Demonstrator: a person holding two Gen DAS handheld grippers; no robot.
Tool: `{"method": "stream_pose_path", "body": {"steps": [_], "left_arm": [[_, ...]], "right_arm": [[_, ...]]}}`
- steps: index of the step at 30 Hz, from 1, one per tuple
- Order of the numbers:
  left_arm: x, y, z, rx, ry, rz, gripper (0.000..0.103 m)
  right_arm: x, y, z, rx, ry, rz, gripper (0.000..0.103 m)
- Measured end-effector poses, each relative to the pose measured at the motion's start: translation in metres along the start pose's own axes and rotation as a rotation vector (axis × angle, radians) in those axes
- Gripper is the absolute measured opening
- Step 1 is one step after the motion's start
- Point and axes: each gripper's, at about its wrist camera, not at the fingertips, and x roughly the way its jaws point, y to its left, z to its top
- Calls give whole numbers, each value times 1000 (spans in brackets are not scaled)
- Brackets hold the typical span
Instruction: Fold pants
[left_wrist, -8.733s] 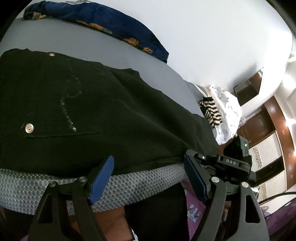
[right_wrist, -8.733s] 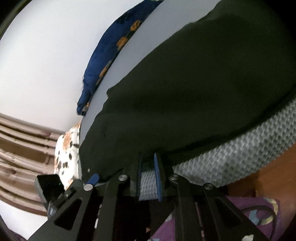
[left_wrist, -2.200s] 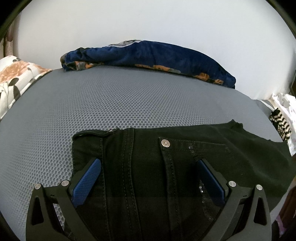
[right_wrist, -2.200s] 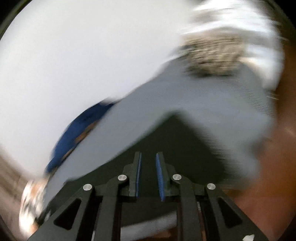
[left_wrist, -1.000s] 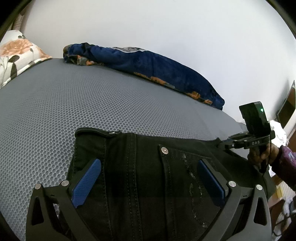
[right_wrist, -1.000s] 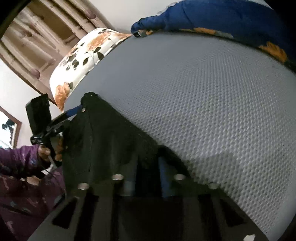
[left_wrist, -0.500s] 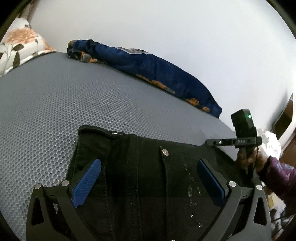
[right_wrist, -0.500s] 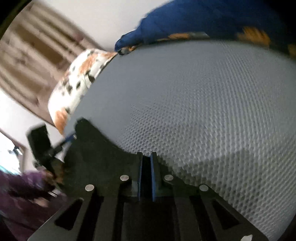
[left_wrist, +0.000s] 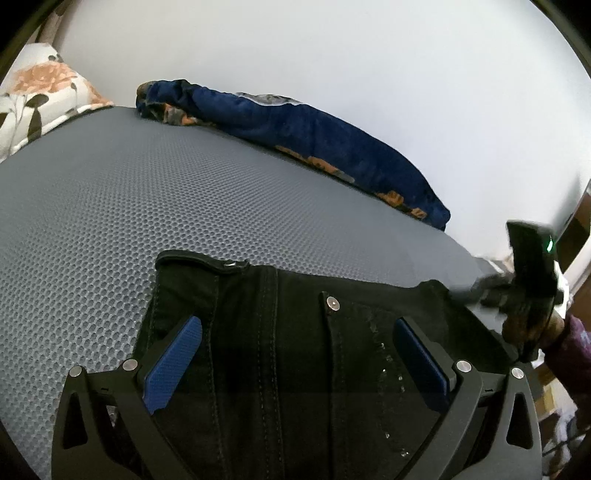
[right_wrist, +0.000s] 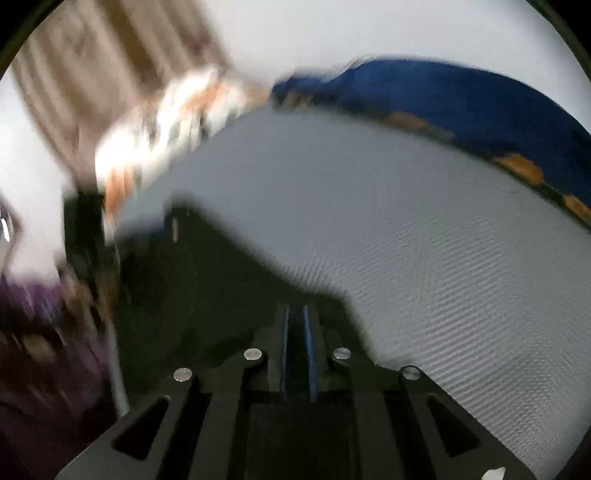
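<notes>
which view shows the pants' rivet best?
Left wrist view. The rivet is sharp and unobstructed on the black pants, between the open left tool's fingers. The right wrist view is motion-blurred: the pants are a dark mass, with no rivet discernible.

A dark blue blanket (left_wrist: 317, 136) is lying along the grey mesh mattress (left_wrist: 147, 206). A floral pillow (left_wrist: 40, 96) is sitting beside it.

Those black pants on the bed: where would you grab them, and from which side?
Grip the black pants at the raised waistband corner, coming in low from the bare grey mattress side. That edge stands proud; the rest lies flat. The open left claw hovers nearest.
</notes>
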Motion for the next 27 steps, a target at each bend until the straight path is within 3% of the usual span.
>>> {"method": "stream_pose_path", "body": {"steps": [1,2,5,7,9,12,16,20,24,27], "left_arm": [[1,0,1,4,2,5,102],[1,-1,1,11,4,12,102],[1,-2,1,22,9,23,102],[2,-3,1,28,12,29,102],[1,-3,1,28,12,30,102],[2,-4,1,32,13,33,102],[1,-3,1,33,14,35,102],[4,-8,2,61,30,63,102],[4,-9,2,83,46,74,102],[4,-12,5,85,81,85,102]], "right_arm": [[14,1,-5,-6,55,-25,1],[21,-6,-9,20,68,-24,0],[5,-48,-20,216,0,-31,0],[-18,-65,-37,333,-26,-61,12],[-49,-67,-60,411,-75,-132,12],[-115,-55,-117,548,-225,-171,28],[-149,0,-171,579,-305,-111,30],[-104,63,-185,519,-199,-77,29],[-69,102,-193,430,-71,-137,30],[-79,113,-206,429,-70,-113,30]]}}
